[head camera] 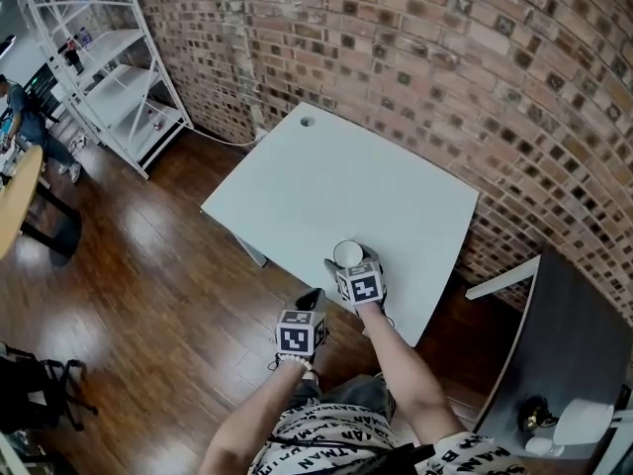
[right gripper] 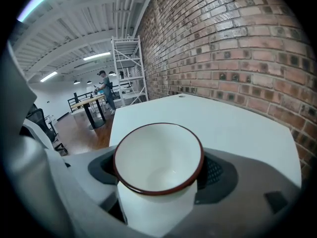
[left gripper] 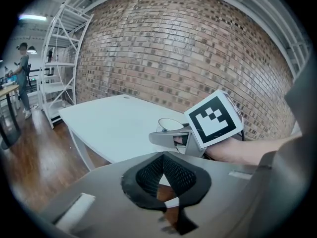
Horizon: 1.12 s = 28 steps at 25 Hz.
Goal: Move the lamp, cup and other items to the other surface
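One big brick wall (head camera: 475, 57) stands behind the white worktop (head camera: 326, 186). Next come my two grippers. My left gripper (head camera: 310, 301) is closed with nothing in it, just off the worktop's near edge. My right gripper (head camera: 353, 268) squeezes the small white cup (right gripper: 157, 167) with a red rim, at that near edge.

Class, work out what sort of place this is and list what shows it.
Probably a loft-style office or workshop: a bare brick wall, a white metal shelving rack, and open ceiling beams with strip lights.
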Motion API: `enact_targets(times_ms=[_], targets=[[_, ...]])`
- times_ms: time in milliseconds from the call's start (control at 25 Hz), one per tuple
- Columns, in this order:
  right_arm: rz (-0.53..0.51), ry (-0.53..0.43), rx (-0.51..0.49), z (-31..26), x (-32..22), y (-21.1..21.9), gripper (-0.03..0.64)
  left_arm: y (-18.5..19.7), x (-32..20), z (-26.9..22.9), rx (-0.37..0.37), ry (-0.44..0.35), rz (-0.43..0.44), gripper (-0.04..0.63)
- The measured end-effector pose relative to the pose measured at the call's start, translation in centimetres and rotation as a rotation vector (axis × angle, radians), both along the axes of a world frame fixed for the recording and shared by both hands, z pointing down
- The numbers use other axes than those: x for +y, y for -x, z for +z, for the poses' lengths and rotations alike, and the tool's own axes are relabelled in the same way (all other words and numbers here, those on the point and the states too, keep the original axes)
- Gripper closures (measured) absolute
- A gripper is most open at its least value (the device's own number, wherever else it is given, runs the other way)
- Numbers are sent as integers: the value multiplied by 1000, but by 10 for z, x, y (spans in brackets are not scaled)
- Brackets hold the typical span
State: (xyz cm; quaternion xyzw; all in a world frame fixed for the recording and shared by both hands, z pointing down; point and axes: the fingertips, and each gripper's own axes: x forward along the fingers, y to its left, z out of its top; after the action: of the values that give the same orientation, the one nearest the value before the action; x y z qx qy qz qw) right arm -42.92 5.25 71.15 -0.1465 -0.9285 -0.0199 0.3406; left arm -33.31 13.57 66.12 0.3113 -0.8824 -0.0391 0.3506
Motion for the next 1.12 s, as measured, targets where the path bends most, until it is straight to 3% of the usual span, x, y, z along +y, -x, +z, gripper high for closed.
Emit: enact_targets(times_ms=[800,1120], targets=[[40,14,-25,5,1,4,177,2,5,4,-1,-2,-2,595],[113,69,-33,-33,-34,-56,166,-3,-12,-6,-25,1,46,595]])
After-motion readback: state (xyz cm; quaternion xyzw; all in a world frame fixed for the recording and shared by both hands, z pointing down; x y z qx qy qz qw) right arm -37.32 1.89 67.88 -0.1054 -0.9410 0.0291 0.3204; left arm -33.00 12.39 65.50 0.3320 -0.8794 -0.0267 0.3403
